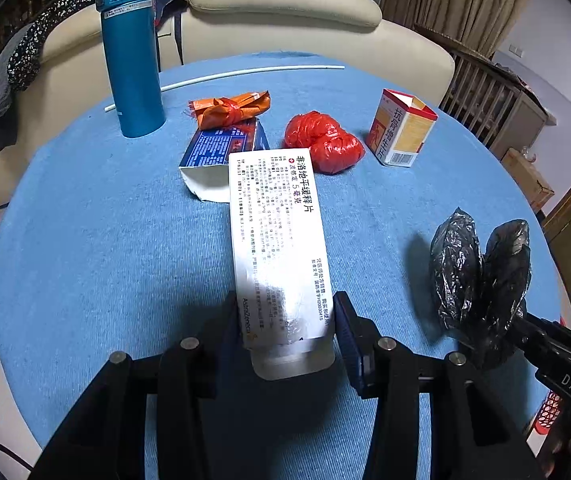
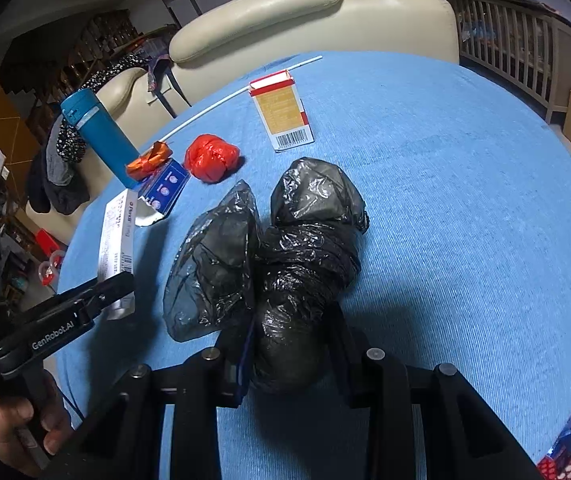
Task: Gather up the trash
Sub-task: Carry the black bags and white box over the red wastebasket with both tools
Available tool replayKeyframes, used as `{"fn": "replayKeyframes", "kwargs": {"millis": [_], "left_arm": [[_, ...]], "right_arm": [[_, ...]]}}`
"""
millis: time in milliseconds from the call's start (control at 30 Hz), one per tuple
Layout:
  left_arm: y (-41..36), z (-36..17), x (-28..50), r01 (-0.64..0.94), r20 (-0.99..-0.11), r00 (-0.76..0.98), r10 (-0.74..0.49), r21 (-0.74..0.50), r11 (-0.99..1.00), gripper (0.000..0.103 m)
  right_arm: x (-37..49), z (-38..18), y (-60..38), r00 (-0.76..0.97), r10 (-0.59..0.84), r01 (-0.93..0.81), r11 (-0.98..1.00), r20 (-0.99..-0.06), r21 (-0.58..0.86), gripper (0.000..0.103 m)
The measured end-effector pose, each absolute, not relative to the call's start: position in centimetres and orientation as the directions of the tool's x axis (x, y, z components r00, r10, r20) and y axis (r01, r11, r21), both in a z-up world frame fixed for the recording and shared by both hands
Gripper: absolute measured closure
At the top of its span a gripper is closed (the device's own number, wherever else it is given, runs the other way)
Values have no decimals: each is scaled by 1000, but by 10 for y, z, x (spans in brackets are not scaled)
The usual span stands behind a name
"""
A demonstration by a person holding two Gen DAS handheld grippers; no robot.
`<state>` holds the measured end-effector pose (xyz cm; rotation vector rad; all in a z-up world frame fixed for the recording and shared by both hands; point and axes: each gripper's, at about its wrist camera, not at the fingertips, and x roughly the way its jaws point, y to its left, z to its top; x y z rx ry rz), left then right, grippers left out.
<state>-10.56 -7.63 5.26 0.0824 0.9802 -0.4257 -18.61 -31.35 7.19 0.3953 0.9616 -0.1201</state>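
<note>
Left claw (image 1: 285, 334) pinches the near end of a white medicine box (image 1: 275, 240); right claw (image 2: 285, 354) grips a black plastic bag (image 2: 305, 248) above the blue desk (image 2: 465, 200).

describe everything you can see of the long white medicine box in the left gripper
The white medicine box is a long, flat cardboard carton with dense black Chinese print, a small red mark and an AstraZeneca logo near its gripped end; the right wrist view shows a barcode on its side. The left gripper is shut on its near end, which looks open. It points away across the blue tablecloth. Its far end overlaps the torn blue box; contact is unclear.
</note>
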Motion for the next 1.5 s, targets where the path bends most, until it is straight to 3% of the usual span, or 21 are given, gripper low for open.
{"fn": "replayKeyframes", "kwargs": {"millis": [1500], "left_arm": [[-128,70,-138,503,-799,500,-334,-46,863,56]], "right_arm": [[-252,96,-355,666,20,357,869,-746,342,68]]}}
